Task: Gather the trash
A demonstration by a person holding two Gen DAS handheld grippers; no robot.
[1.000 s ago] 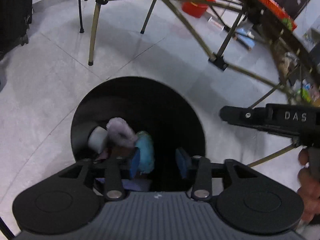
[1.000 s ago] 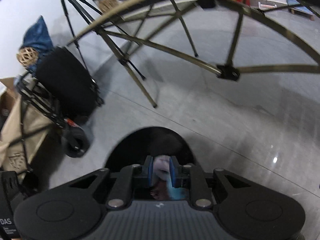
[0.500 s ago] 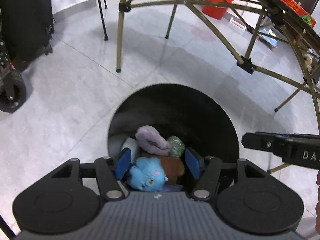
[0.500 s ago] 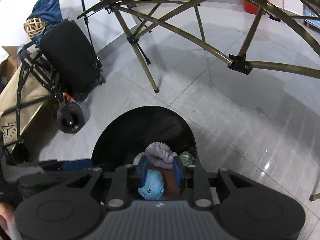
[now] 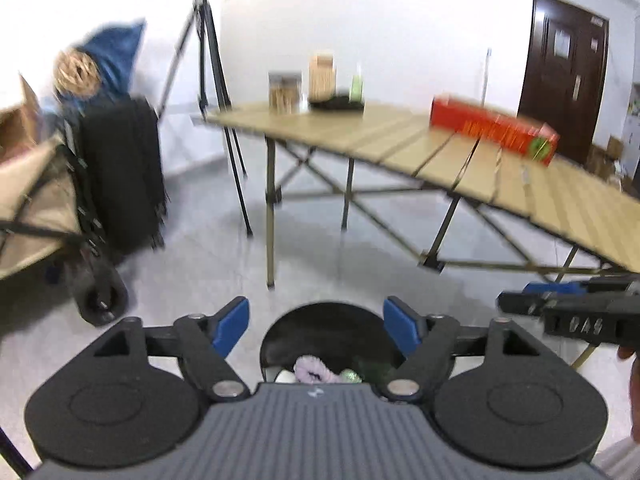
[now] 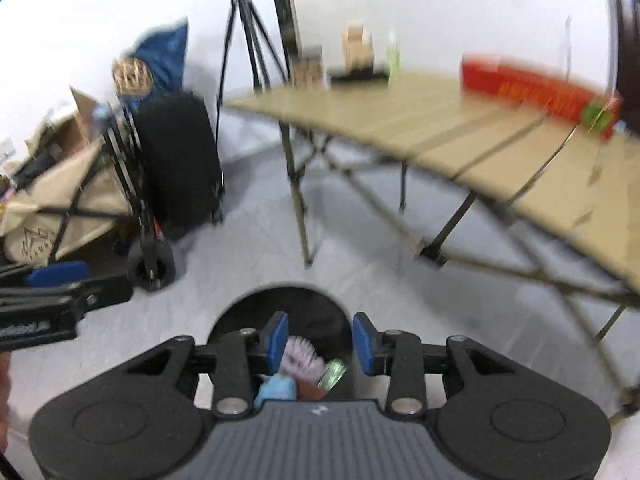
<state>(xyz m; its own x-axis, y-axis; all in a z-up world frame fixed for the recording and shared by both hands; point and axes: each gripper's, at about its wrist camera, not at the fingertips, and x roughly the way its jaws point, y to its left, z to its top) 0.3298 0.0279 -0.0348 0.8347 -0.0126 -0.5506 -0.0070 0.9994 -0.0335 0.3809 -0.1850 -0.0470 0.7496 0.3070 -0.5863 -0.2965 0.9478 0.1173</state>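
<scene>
Two grippers are in view, both released and holding nothing. The left gripper (image 5: 316,324) has just been spreading its jaws, which stand wide with only air between them. The right gripper (image 6: 320,340) has likewise just been opening, to a narrower gap, nothing pinched. One black bin (image 5: 332,316) stands on the floor below both. Inside it, four pieces of trash can be counted: one lilac ribbed item (image 6: 300,356), one blue soft toy (image 6: 278,388), one green crumpled item (image 6: 332,374), one brown item (image 6: 308,390). One folding table (image 5: 400,136) stands beyond, carrying one red box (image 5: 492,128).
</scene>
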